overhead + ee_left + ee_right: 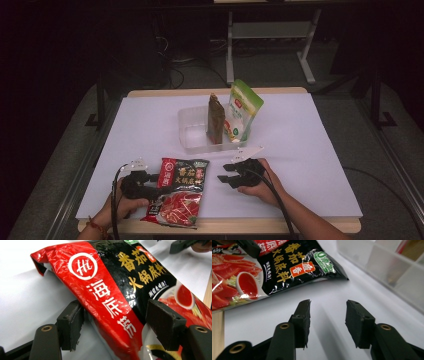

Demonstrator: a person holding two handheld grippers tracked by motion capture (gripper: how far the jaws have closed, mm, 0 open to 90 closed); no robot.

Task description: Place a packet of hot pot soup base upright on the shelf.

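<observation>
Left gripper (pixel 150 179): sits at the near-left of the table, jaws pointing right onto the left edge of the red-and-black hotpot sauce pouch (pixel 178 191). In the left gripper view the pouch (pixel 117 302) runs between the two pads: the left pad is at the pouch's red edge, the right pad lies over its printed face. Jaws stand wide; can't tell if the pads are actually pressing on the film.

Right gripper (pixel 226 174): near-centre, just right of the pouch, jaws pointing left toward it. In its own view the gripper (pixel 327 322) has jaws parted with nothing between them, bare white sheet under them. Pouch corner (pixel 287 267) lies ahead and to the left, apart from the pads.

Pouch position: flat on the white table cover (pixel 310 150), near edge, left of centre, bottom end reaching the wooden table lip. Its top-left corner looks lifted and creased in the left gripper view.

Farther out: clear plastic bin (pixel 192 131) in the middle of the table, beyond both grippers. Standing in it: a brown packet (pixel 216 120), upright, and to its right a green-and-white pouch (pixel 241 111) leaning right. Bin's left part is free. In the right gripper view the bin wall (pixel 387 267) is at the upper right, blurred.

Cables trail off each gripper toward the near edge.
</observation>
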